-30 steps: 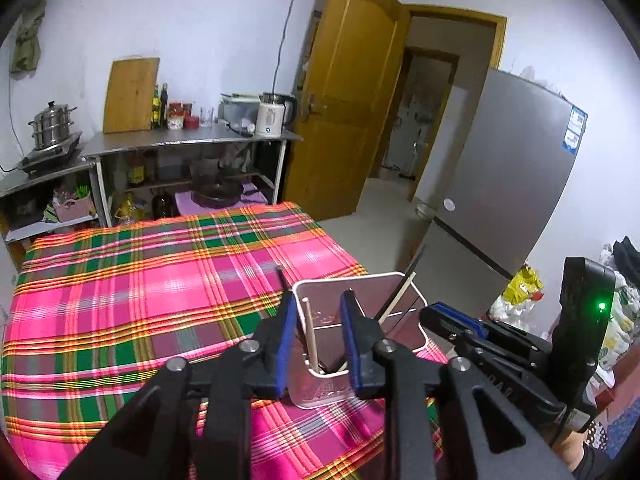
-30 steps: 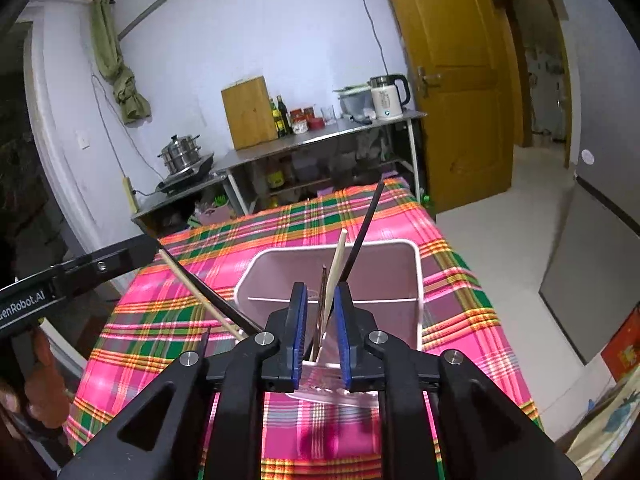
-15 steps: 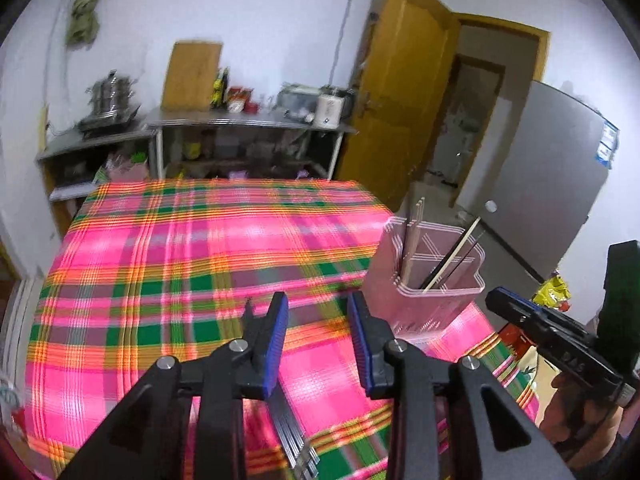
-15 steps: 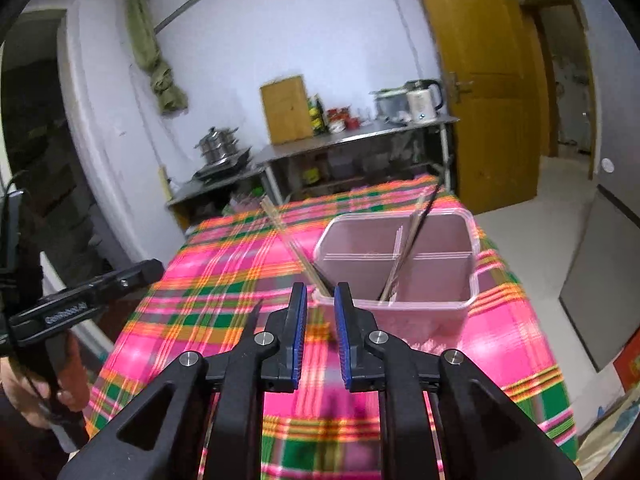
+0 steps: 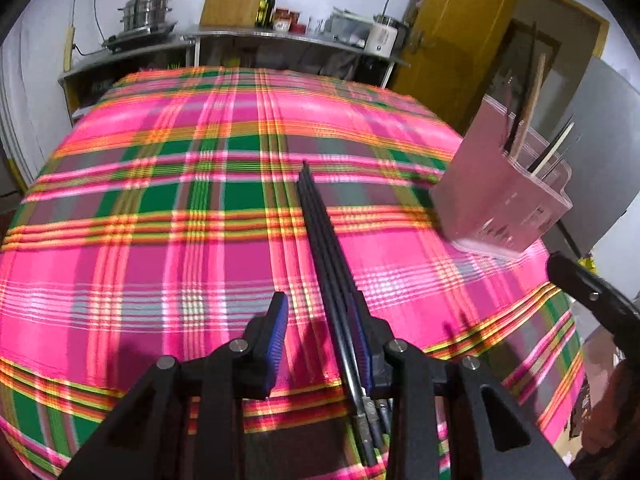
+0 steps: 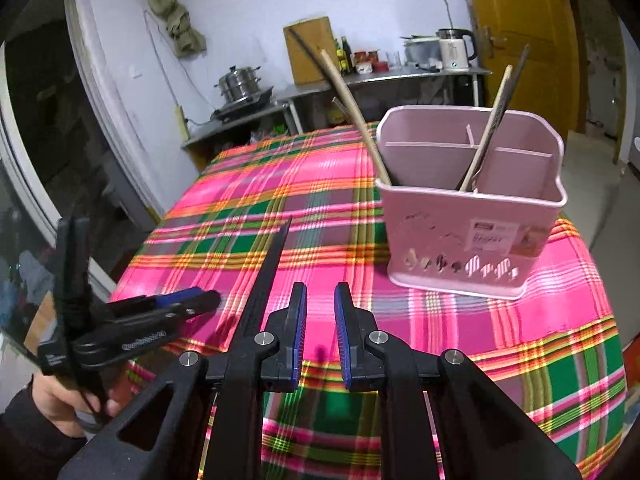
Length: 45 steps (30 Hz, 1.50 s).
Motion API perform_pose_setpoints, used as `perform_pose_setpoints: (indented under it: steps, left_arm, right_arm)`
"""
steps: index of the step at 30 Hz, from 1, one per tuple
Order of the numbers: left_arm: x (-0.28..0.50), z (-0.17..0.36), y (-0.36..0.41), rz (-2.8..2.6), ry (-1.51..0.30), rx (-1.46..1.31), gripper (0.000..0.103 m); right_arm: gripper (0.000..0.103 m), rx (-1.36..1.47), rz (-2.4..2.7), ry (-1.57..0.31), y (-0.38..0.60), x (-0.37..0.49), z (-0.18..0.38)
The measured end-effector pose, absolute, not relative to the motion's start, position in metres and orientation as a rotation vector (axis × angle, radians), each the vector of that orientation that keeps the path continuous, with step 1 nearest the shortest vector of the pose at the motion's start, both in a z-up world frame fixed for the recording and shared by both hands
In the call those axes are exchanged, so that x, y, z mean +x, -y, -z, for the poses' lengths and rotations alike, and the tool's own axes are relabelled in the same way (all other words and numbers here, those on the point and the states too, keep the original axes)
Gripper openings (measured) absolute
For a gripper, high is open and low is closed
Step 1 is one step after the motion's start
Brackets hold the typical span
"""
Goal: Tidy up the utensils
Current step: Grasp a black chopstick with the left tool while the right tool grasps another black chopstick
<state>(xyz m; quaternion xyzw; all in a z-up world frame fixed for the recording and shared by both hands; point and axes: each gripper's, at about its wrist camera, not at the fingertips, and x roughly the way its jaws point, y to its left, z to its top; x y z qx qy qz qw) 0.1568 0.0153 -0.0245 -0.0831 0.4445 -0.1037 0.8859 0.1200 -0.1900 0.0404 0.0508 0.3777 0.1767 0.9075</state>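
A pink plastic utensil holder (image 6: 472, 216) stands on the plaid tablecloth (image 6: 248, 232) with several chopsticks (image 6: 486, 132) leaning in its compartments; it also shows at the right of the left wrist view (image 5: 500, 200). A bundle of dark chopsticks (image 5: 324, 248) lies flat on the cloth, running between the fingers of my left gripper (image 5: 320, 336), close to its right finger. The left jaws are open around the bundle. The bundle also shows in the right wrist view (image 6: 264, 280), left of my right gripper (image 6: 320, 332), which is open and empty above the cloth, short of the holder.
The table edge drops to the floor right of the holder (image 6: 600, 184). A steel shelf (image 5: 280, 40) with a kettle, bottles, a cutting board and a steamer pot stands behind the table. A grey fridge (image 5: 600, 128) and a yellow door (image 5: 452, 32) are at the right.
Both grippers have pulled back from the holder toward the table's near edge. My left gripper has dropped low over the dark chopsticks and opened wider. My right gripper has opened a little.
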Motion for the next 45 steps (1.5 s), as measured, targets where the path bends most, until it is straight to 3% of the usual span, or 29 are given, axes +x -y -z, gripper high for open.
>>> perform_pose_setpoints:
  steps: [4,10,21,36,45]
  left_arm:
    - [0.165,0.041,-0.009,0.207,-0.954,-0.149,0.032]
    - [0.166,0.047,-0.005,0.193,-0.918,-0.112,0.045]
    - [0.160,0.048,-0.013,0.161,-0.877,-0.092,0.044]
    - [0.168,0.050,-0.045,0.078,-0.886,-0.122,0.022]
    - [0.170,0.051,-0.054,0.100,-0.889,-0.151,0.022]
  right_arm:
    - [0.014,0.101,-0.365,-0.799,0.189,0.122,-0.033]
    - [0.014,0.103,-0.360,-0.817,0.189,0.127,-0.026]
    - [0.014,0.089,-0.382,-0.848,0.175,0.135,-0.015]
    - [0.014,0.037,-0.471,-0.928,0.111,0.181,0.017]
    - [0.014,0.014,-0.454,-0.983,0.090,0.207,0.042]
